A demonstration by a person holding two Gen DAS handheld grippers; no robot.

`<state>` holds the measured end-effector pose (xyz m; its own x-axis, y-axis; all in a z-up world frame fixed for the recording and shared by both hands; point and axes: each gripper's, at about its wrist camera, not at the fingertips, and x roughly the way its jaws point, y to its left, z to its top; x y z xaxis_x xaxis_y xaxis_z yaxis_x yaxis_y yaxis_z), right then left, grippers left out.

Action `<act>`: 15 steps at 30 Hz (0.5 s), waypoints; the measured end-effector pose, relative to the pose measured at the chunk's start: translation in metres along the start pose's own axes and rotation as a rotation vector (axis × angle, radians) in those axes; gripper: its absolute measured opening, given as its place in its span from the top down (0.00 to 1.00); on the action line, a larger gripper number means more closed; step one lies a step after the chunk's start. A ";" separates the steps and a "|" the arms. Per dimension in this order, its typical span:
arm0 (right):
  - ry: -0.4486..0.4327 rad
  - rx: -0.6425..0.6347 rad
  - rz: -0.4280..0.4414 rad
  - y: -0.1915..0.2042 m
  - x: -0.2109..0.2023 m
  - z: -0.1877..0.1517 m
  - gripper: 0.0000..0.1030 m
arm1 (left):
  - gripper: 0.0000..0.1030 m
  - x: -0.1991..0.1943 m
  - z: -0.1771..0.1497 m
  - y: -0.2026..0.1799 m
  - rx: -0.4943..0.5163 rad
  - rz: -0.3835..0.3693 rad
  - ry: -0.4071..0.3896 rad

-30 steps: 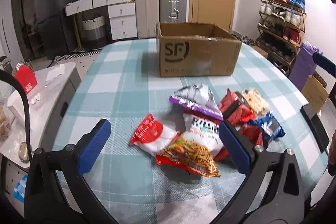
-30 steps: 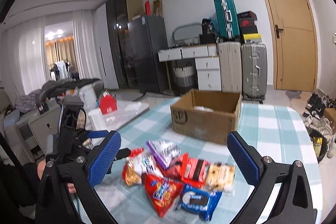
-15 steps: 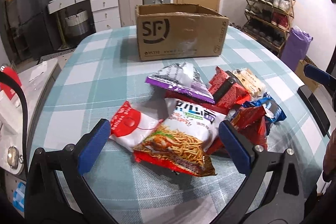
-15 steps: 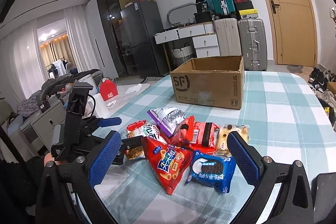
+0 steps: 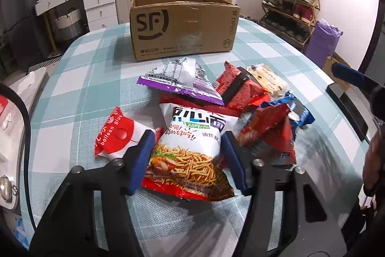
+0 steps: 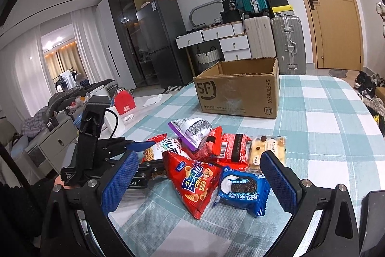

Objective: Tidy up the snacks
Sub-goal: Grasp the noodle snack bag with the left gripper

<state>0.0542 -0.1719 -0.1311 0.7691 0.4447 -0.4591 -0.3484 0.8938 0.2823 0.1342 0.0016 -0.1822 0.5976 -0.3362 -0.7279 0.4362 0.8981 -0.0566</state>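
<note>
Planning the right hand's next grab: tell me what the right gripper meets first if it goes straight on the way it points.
Probably the blue cookie pack, lying on the table between the right gripper's open fingers, with the red cone-snack bag beside it. Depth is hard to judge.

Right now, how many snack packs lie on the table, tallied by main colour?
Red: 3: cone-crisps bag, red wafer pack, balloon pack
White: 1: noodle bag
Purple: 1: purple bag
Blue: 1: cookie pack
Cream: 1: cake pack
Total: 7
</note>
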 end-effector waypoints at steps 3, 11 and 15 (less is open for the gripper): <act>0.001 0.004 0.001 -0.001 0.001 -0.001 0.00 | 0.62 -0.004 0.000 0.007 -0.036 -0.034 -0.005; 0.016 0.018 -0.001 -0.004 0.004 -0.002 0.00 | 0.67 -0.011 -0.006 0.018 -0.094 -0.072 0.004; 0.015 0.018 -0.007 -0.004 0.004 -0.002 0.00 | 0.68 -0.014 -0.009 0.019 -0.114 -0.082 0.011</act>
<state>0.0576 -0.1739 -0.1355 0.7631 0.4398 -0.4736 -0.3334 0.8956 0.2945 0.1278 0.0261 -0.1796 0.5552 -0.4075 -0.7251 0.4040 0.8941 -0.1931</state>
